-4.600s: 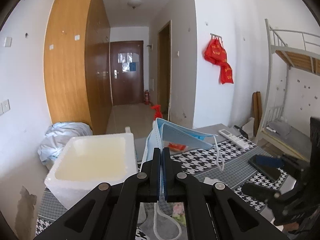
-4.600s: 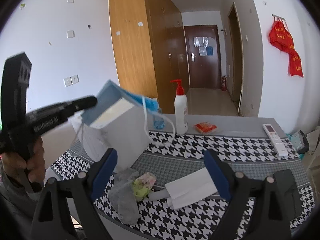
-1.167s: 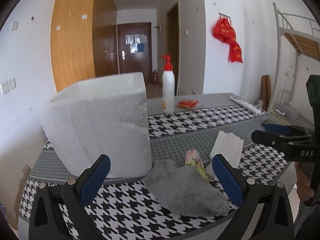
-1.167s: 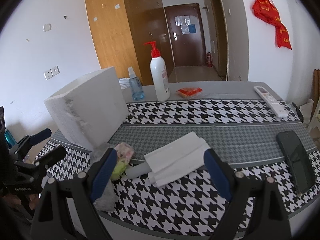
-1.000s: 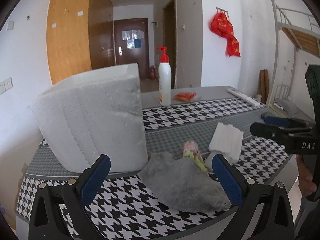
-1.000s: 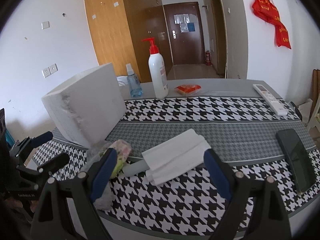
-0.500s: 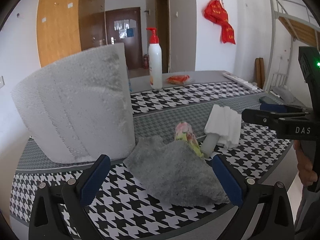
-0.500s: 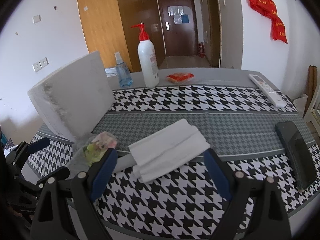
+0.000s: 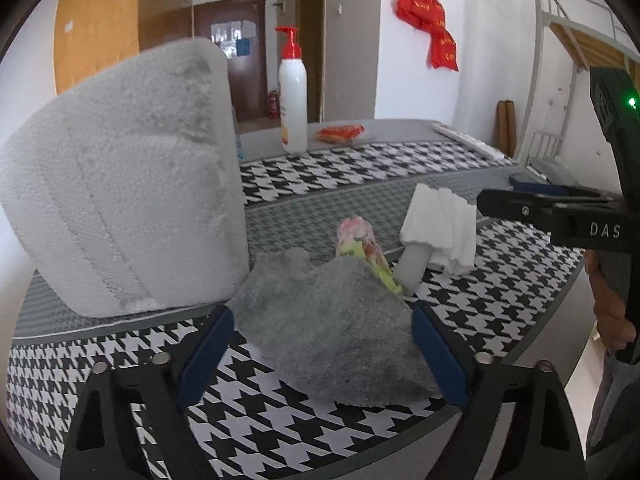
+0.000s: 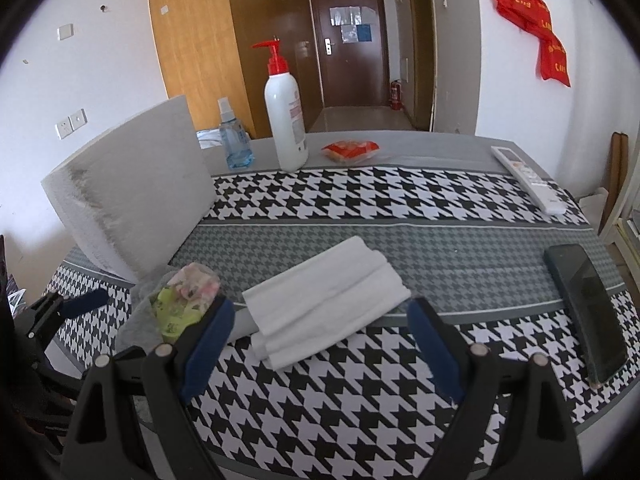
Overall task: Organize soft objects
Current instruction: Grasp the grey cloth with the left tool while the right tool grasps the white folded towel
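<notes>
Houndstooth-patterned black, white and grey cloth covers the table (image 10: pixel 460 248), and everything sits on it. Largest is the white foam box (image 9: pixel 120 184) standing at the left; its open top faces away from both cameras, so whatever lies inside is hidden. Next in size is the flat grey fuzzy cloth (image 9: pixel 332 320), spread just in front of the box with one edge reaching the table's near rim. The left gripper (image 9: pixel 320 344) hovers low with its blue-padded jaws spread wide on either side of this cloth, holding nothing. The cloth looks light and limp, so it should bunch and droop when lifted; a pinch on a raised fold near its middle seems safer than on a thin edge.

Beside it lies the folded white towel (image 10: pixel 328 300), wrapped partly round a pale tube whose far end is covered. The right gripper (image 10: pixel 316 344) is likewise wide open and empty, framing the towel's near end. The towel looks soft but thicker, and may unfold if taken by one layer alone.

Smallest is the crinkly green-and-pink floral packet (image 10: pixel 184 300), touching the grey cloth and partly tucked under it; its print is too blurred to read.
</notes>
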{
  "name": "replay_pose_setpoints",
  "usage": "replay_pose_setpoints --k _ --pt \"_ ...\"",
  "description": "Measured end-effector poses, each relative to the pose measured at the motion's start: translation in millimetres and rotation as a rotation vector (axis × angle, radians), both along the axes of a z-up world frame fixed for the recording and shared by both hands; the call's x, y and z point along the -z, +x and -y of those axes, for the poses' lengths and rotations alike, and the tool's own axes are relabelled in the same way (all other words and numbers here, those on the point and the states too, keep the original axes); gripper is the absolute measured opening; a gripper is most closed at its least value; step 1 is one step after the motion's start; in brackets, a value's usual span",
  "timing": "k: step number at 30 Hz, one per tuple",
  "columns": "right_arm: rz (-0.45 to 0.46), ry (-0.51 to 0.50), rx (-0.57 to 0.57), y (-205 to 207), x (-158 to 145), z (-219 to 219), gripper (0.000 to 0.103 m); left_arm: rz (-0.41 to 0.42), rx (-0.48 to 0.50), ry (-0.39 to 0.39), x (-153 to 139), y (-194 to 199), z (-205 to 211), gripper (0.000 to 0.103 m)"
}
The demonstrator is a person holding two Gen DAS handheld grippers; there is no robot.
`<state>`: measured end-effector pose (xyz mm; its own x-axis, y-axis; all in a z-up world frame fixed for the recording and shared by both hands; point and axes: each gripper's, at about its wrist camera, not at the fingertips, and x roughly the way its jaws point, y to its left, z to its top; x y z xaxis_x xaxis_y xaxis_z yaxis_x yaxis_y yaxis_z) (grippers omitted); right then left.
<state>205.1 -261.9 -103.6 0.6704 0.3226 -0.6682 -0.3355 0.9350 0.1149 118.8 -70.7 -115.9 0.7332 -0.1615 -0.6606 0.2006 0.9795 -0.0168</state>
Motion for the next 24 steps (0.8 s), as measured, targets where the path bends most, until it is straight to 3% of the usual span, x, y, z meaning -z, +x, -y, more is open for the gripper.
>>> replay_pose_setpoints --k 5,12,18,24 --pt "-0.015 -0.002 0.007 4.2 2.3 -0.7 0.091 -0.026 0.031 0.004 5.3 2.2 3.7 0.074" --pt "-0.032 -0.002 0.012 7.9 5.2 1.7 0.091 -0.075 0.068 0.007 11.6 7.5 6.9 0.041" --pt "-0.068 -0.045 0.035 18.7 13.8 0.3 0.091 -0.092 0.063 -0.018 15.6 9.8 2.0 0.021" --pt "-0.094 -0.057 0.043 27.1 17.4 3.9 0.091 -0.101 0.095 -0.052 13.2 16.2 7.7 0.017"
